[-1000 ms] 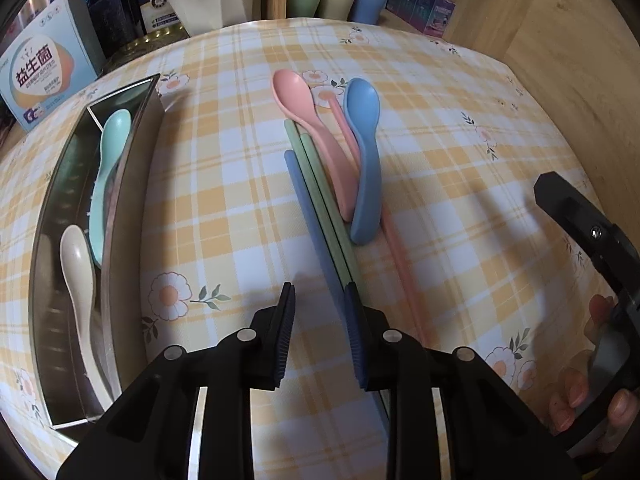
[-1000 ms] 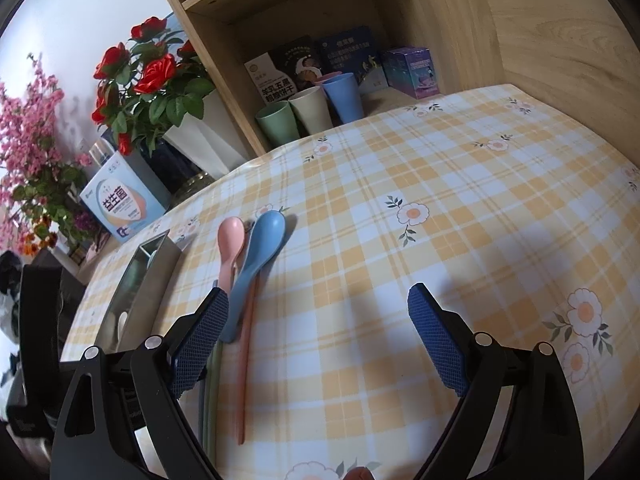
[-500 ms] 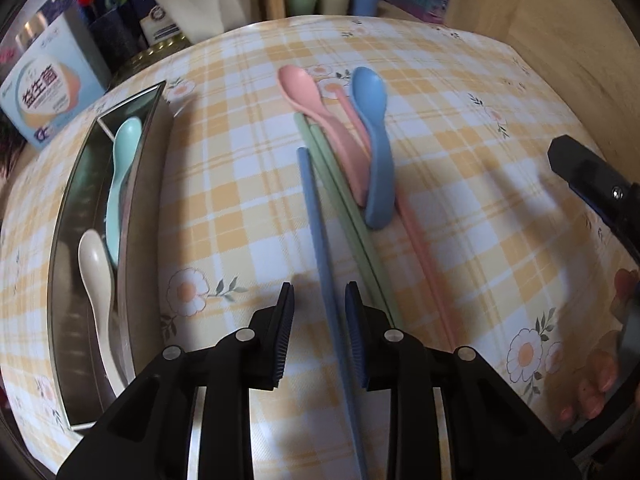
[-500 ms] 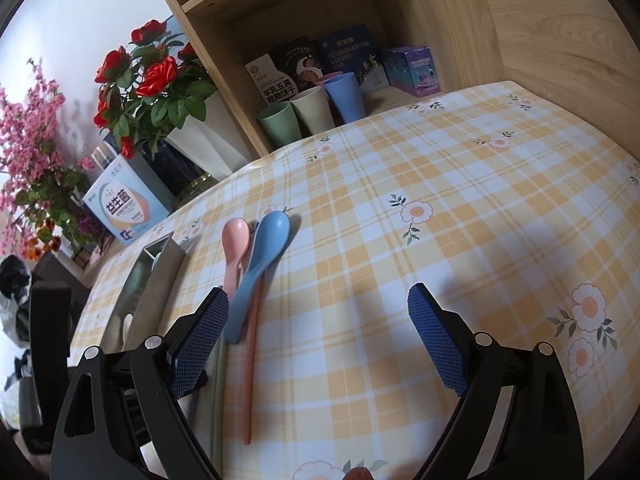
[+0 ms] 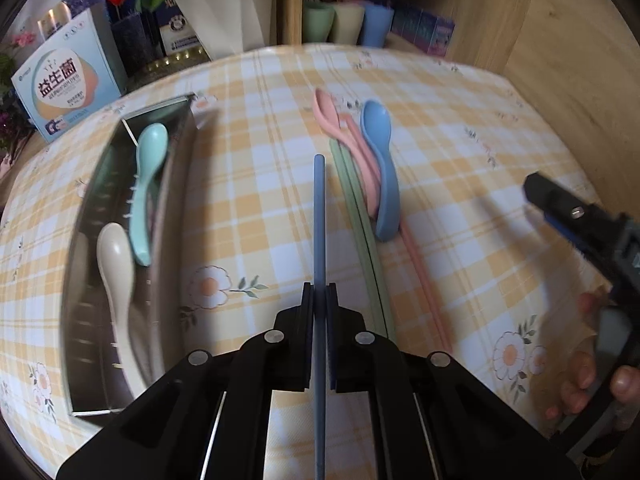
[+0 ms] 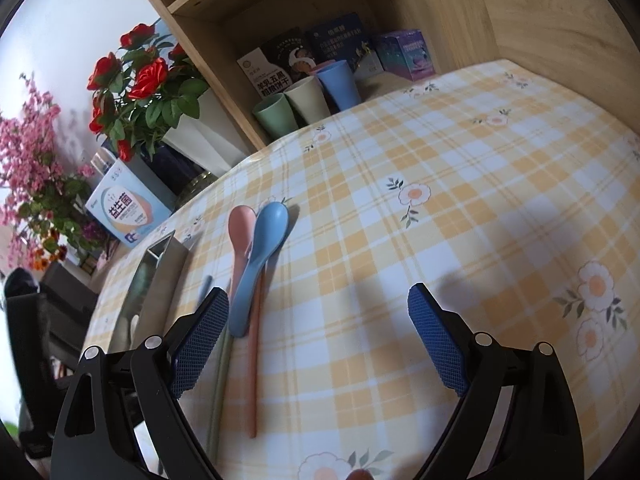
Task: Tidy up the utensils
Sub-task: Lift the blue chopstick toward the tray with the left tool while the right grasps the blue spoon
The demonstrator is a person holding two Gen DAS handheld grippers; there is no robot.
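three cups, a red rose bouquet and a probiotics box line the checked tablecloth's far edge.

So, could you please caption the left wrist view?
Left hand-held gripper shut on a blue chopstick, beside the steel tray.

— What has the left gripper got?

— A blue chopstick, pinched between its closed jaws, the far end pointing up the checked tablecloth.

— And just right of it?

— Green chopsticks, a pink spoon, a pink chopstick and a blue spoon, lying close together.

— The left side?

— A metal tray holding a mint spoon and a cream spoon, the mint handle overlapping the cream bowl.

— Anything at the right edge?

— The right gripper, with a hand below it. Whether its jaws are apart I cannot tell.
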